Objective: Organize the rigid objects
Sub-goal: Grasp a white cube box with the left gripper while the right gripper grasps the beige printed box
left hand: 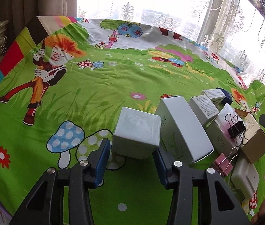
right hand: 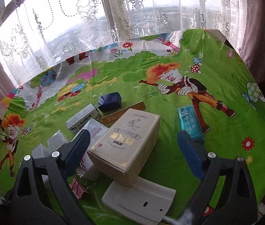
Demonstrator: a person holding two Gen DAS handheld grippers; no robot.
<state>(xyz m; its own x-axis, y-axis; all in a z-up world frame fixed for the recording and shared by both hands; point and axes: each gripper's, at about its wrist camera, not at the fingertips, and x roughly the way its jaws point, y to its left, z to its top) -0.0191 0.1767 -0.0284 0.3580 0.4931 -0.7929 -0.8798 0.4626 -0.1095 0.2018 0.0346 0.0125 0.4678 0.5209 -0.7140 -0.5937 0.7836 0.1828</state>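
Note:
In the left wrist view my left gripper (left hand: 132, 150) is shut on a white cube box (left hand: 137, 134), one blue pad on each side. Right of it lies a long white box (left hand: 185, 129), more small white boxes (left hand: 203, 108) and a brown box (left hand: 254, 136). In the right wrist view my right gripper (right hand: 134, 148) is open around a tan box with gold print (right hand: 126, 142), not touching it. That box rests partly on a white flat case (right hand: 140, 200).
A cartoon-printed green cloth (left hand: 94, 86) covers the table. Black (left hand: 236, 127) and pink (left hand: 224, 164) binder clips lie among the boxes. A dark blue box (right hand: 109, 101), a gold-brown strip box (right hand: 123, 112) and a teal packet (right hand: 189, 121) lie farther out. Lace curtains hang behind.

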